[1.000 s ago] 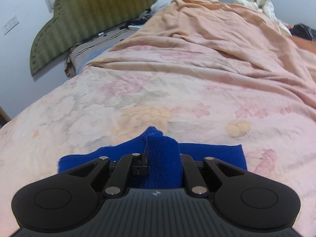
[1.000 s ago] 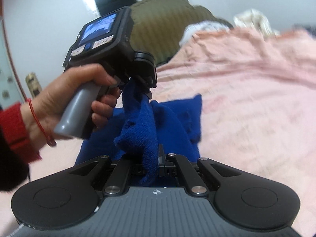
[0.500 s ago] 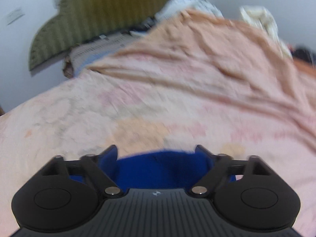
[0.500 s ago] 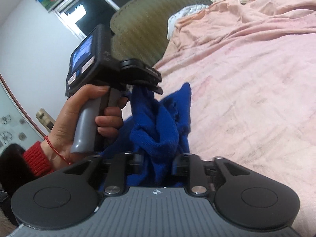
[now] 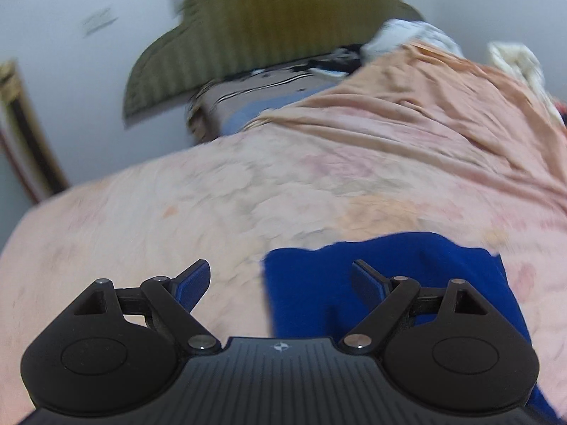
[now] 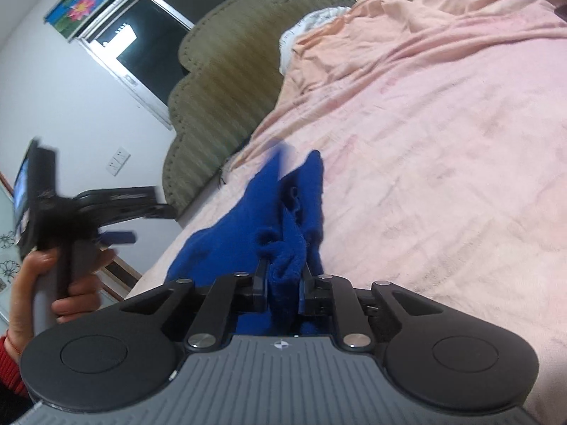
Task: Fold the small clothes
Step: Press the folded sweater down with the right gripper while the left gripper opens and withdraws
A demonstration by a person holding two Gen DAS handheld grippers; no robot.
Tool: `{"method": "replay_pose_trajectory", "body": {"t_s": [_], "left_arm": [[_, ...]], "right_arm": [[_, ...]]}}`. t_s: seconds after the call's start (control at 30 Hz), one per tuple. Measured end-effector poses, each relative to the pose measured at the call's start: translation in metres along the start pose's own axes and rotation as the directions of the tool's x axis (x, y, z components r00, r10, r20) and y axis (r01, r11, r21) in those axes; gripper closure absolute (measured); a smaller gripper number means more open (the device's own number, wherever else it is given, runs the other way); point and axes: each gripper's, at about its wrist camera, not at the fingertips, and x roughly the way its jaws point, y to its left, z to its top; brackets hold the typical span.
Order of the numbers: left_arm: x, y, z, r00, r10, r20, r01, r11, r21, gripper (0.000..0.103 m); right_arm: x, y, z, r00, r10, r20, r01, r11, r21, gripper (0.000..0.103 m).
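left tool (image 5: 280, 279) spread wide, right tool (image 6: 283, 283) closing

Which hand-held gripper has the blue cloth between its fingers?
The right hand-held gripper: its jaws are closing around a bunch of the blue cloth. The left hand-held gripper stands wide open with nothing between its fingers.

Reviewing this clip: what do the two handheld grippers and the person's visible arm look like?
Both grippers: black linkage arms with silver pivot pins on a ribbed grey body. The left gripper has blue finger pads; its grey handle carries a lit screen. A red sleeve and a thin red wrist string show.
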Motion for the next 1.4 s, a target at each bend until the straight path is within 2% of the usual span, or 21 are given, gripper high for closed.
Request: {"method": "replay_pose_trajectory", "body": {"t_s": [0.1,0.2,0.27,0.43,0.53,0.6,0.7,0.8,0.87,0.93,1.03,1.13,1.23,1.3,1.33,1.4], "left_arm": [[-0.013,0.023,-0.022,0.999,-0.04,-0.013,0.039,0.998,-0.051,0.016],[-0.032,0.03,-0.066,0.991,-0.125,-0.04,0.125,0.992,-0.002,0.016],[-0.05,0.029,-0.099,0.988,-0.15,-0.028,0.152,0.986,0.064,0.016],[-0.106,0.028,-0.171,0.983,-0.16,0.094,0.134,0.963,0.234,0.015],[-0.116,0.022,-0.197,0.98,-0.175,0.098,0.138,0.942,0.307,0.014],[-0.113,0.01,-0.207,0.984,-0.144,0.107,0.097,0.928,0.361,0.014],[-0.106,-0.004,-0.211,0.985,-0.111,0.133,0.047,0.91,0.412,0.014],[-0.106,-0.01,-0.21,0.979,-0.11,0.175,0.023,0.9,0.435,0.014],[-0.106,-0.007,-0.207,0.974,-0.058,0.22,-0.037,0.914,0.403,0.013],[-0.102,0.005,-0.199,0.976,-0.021,0.216,-0.055,0.94,0.337,0.013],[-0.096,0.028,-0.193,0.983,-0.019,0.182,-0.028,0.967,0.253,0.013],[-0.096,0.028,-0.199,0.987,-0.048,0.151,0.005,0.962,0.274,0.013],[-0.114,0.024,-0.204,0.982,-0.083,0.168,0.028,0.952,0.306,0.014],[-0.128,0.026,-0.198,0.974,-0.133,0.185,0.077,0.956,0.282,0.014],[-0.132,0.027,-0.193,0.969,-0.157,0.191,0.104,0.959,0.263,0.012],[-0.13,0.022,-0.175,0.965,-0.174,0.195,0.127,0.965,0.229,0.007]], "right_arm": [[0.003,-0.001,0.0,1.0,-0.011,-0.024,0.012,1.0,0.013,0.085],[0.004,-0.003,0.001,0.999,-0.011,-0.035,0.012,1.0,0.026,0.086],[0.006,-0.005,0.002,0.999,-0.009,-0.049,0.011,0.999,0.04,0.089],[0.01,-0.009,0.003,0.998,-0.002,-0.07,0.007,0.998,0.067,0.09],[0.012,-0.015,0.005,0.996,0.03,-0.087,-0.021,0.994,0.105,0.09],[0.013,-0.019,0.007,0.994,0.045,-0.102,-0.031,0.991,0.131,0.09],[0.014,-0.016,0.011,0.992,0.033,-0.124,-0.016,0.991,0.135,0.089],[0.014,-0.01,0.013,0.991,0.025,-0.135,-0.007,0.991,0.133,0.084],[0.013,-0.007,0.014,0.989,0.008,-0.147,0.01,0.993,0.122,0.087],[0.012,-0.005,0.015,0.988,-0.01,-0.157,0.028,0.993,0.113,0.09],[0.007,-0.003,0.015,0.986,0.0,-0.167,0.023,0.991,0.133,0.091],[0.003,-0.004,0.01,0.982,0.033,-0.186,-0.004,0.988,0.152,0.091],[0.003,-0.004,0.008,0.979,-0.01,-0.202,0.031,0.994,0.103,0.089],[-0.008,-0.002,0.012,0.985,-0.017,-0.171,0.034,0.995,0.096,0.078],[-0.015,0.003,0.014,0.99,-0.041,-0.138,0.05,0.997,0.062,0.079],[-0.026,0.021,0.019,0.99,-0.121,-0.066,0.117,0.991,-0.067,0.074]]}}
